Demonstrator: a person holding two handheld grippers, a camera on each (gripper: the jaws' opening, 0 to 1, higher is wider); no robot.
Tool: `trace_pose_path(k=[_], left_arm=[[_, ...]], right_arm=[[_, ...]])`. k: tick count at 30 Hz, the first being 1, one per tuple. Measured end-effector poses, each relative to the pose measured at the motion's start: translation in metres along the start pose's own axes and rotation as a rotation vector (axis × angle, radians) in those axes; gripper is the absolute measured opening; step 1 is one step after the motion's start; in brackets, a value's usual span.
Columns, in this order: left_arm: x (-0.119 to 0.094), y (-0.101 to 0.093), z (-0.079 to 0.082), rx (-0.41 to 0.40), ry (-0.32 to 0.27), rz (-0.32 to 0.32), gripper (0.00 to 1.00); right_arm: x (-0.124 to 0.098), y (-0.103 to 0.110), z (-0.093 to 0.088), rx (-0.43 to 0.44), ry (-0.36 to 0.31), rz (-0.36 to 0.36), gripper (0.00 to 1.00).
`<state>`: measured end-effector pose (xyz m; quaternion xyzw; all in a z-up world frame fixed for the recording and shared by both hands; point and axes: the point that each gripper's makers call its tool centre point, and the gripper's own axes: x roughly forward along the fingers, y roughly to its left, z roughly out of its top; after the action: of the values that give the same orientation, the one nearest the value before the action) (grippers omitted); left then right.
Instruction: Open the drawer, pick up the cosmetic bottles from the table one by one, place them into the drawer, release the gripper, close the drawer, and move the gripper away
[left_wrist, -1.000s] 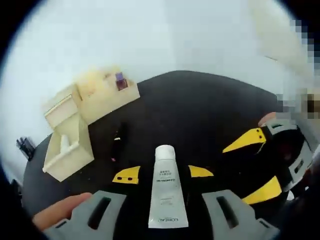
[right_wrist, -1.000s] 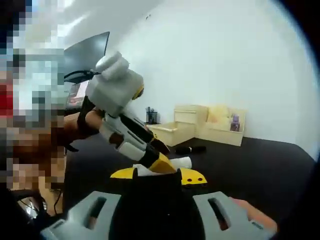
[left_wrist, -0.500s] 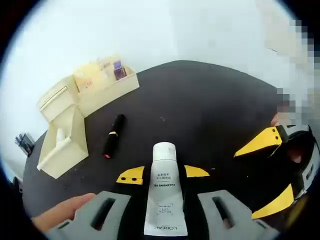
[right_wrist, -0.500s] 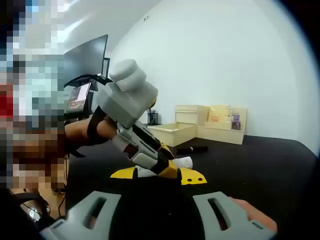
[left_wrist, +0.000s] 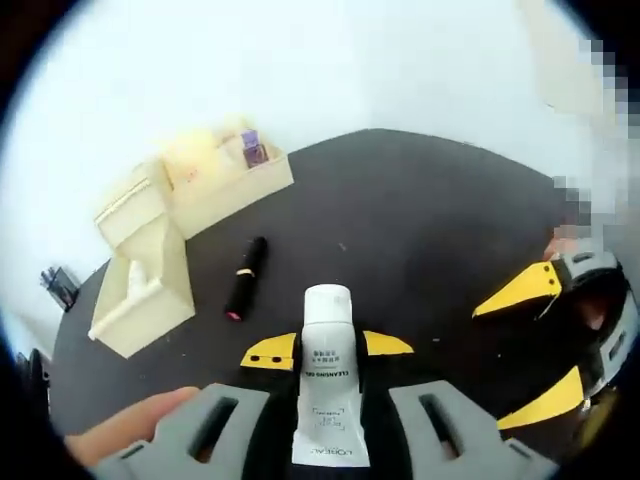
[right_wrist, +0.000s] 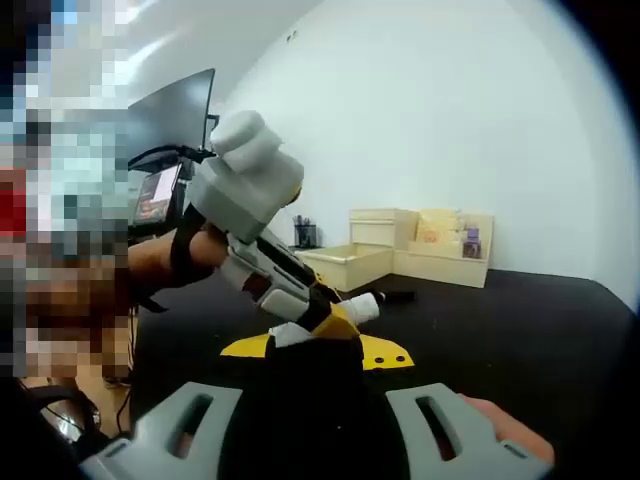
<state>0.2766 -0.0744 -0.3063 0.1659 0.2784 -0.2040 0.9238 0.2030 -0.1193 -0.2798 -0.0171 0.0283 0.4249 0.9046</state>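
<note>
The big black table (left_wrist: 420, 230) takes up most of the left gripper view, with a white wall (left_wrist: 300, 70) behind it. In the right gripper view the same table (right_wrist: 520, 330) stretches off toward 3 o'clock.

Next biggest is the cream organizer box (left_wrist: 170, 230), sitting on the table at about 10 o'clock in the left gripper view. Its drawer (left_wrist: 145, 305) is pulled out and open, and something pale stands inside it, too blurry to name. A small purple thing (left_wrist: 251, 148) sits in a top part of the box. In the right gripper view the box (right_wrist: 420, 250) is far off near the middle, with the open drawer (right_wrist: 345, 262) on its left side.

The left gripper (left_wrist: 327, 352) has its yellow-tipped jaws pressed on both sides of a white tube (left_wrist: 326, 380). The tube is clamped between them and points up toward 12 o'clock, cap end away from the camera. In the right gripper view this gripper (right_wrist: 335, 320) comes in from 9 o'clock, held by a hand (right_wrist: 170, 260), and the white tube (right_wrist: 355, 310) pokes out of its tips above the table.

The right gripper (left_wrist: 545, 345) shows at 4 o'clock in the left gripper view, with its two yellow jaws wide apart and nothing between them.

A black lipstick (left_wrist: 245, 278) lies flat on the table, just beside the open drawer, at 10 o'clock from the tube. In the right gripper view the lipstick (right_wrist: 398, 296) is a small dark shape in front of the box.

A fingertip (left_wrist: 130, 430) shows at 7 o'clock in the left gripper view.
</note>
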Motion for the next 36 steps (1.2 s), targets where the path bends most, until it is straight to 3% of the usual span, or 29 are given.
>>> trace_pose_path(k=[9, 15, 22, 30, 36], left_arm=[[-0.035, 0.043, 0.030, -0.097, -0.141, 0.064, 0.18], [-0.048, 0.079, 0.048, -0.165, -0.185, 0.104, 0.18], [-0.058, 0.122, 0.065, -0.187, -0.202, 0.209, 0.18], [-0.055, 0.148, 0.084, -0.234, -0.223, 0.219, 0.18], [-0.046, 0.167, 0.093, -0.224, -0.192, 0.244, 0.18]], right_arm=[[0.000, -0.001, -0.003, -0.016, 0.012, -0.006, 0.28], [-0.001, -0.003, -0.005, -0.014, 0.020, -0.009, 0.28], [-0.001, -0.005, -0.009, -0.016, 0.038, -0.014, 0.28], [-0.002, -0.006, -0.010, -0.041, 0.040, -0.032, 0.29], [-0.002, -0.004, -0.011, -0.083, 0.044, -0.036, 0.32]])
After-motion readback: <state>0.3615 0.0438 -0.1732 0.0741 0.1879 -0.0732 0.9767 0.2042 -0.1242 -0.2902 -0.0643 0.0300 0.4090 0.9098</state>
